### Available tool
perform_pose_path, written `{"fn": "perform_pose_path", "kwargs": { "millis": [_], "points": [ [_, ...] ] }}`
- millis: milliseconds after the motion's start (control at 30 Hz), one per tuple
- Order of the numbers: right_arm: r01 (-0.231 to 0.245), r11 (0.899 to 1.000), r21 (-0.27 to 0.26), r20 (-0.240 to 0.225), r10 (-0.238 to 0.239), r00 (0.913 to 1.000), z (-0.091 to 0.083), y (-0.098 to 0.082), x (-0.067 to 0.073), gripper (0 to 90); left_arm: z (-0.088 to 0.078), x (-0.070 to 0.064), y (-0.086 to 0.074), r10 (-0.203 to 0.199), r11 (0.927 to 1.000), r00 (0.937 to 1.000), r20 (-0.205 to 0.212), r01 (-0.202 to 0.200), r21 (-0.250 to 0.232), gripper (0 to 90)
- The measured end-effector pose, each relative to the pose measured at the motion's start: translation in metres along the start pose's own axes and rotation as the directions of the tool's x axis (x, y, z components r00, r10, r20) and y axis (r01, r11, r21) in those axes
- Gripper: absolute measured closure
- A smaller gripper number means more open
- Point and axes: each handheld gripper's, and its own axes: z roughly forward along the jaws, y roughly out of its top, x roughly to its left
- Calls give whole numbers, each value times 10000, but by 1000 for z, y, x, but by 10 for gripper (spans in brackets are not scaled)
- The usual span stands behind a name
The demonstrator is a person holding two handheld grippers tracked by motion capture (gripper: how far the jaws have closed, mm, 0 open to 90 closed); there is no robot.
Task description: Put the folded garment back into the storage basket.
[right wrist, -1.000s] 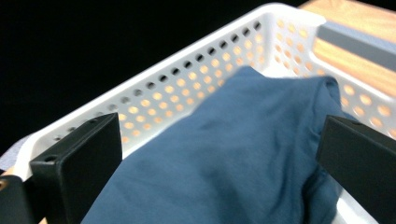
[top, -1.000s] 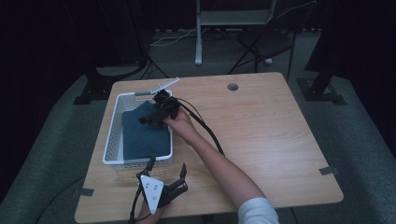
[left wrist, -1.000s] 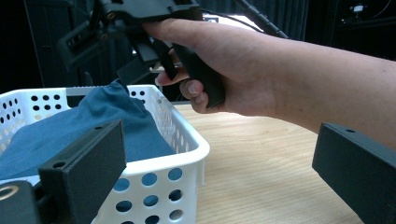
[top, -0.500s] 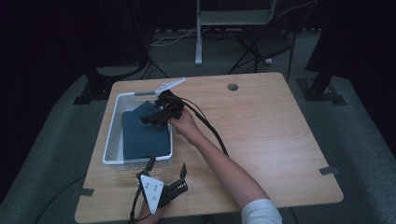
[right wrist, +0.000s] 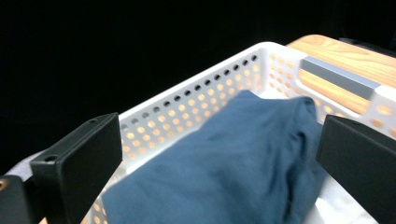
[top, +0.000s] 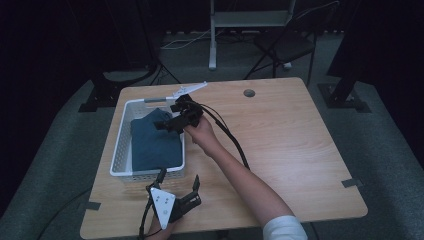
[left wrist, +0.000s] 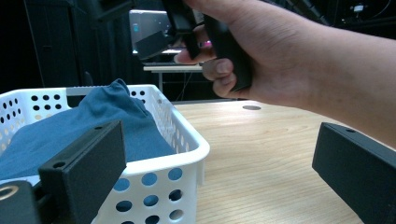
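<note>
Wooden table (top: 280, 145) bears one white basket (top: 120, 160) with one blue cloth (top: 152, 142); both grippers' jaws wide

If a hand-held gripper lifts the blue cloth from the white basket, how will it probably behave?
The blue cloth looks soft and wrinkled, so it would likely hang floppy and unfold. It probably weighs little. Lying loosely in the white basket, it should come out without dragging the basket, perhaps.
</note>
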Motion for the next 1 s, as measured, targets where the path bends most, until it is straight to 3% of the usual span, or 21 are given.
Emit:
{"fn": "perform_pose_path", "kwargs": {
  "millis": [133,300,467,633,1000],
  "points": [
    [110,9998,182,284,-115,9995,-9,-1,3,5,0,0,0,1,10000,10000,0,-1,-1,42],
    [89,9999,75,216,-91,9997,-24,0,2,5,0,0,0,0,10000,10000,0,0,1,42],
    [32,10000,-88,590,-27,9983,-39,-6,0,5,0,0,0,4,10000,10000,-2,-4,4,42],
    [110,9999,78,878,-117,9961,-50,-11,0,9,0,0,0,25,10000,10000,-12,-25,13,42],
    [-271,9991,-331,1036,303,9942,-80,-23,-4,9,0,0,0,8,10000,10000,-15,-8,-5,42]
  ]
}}
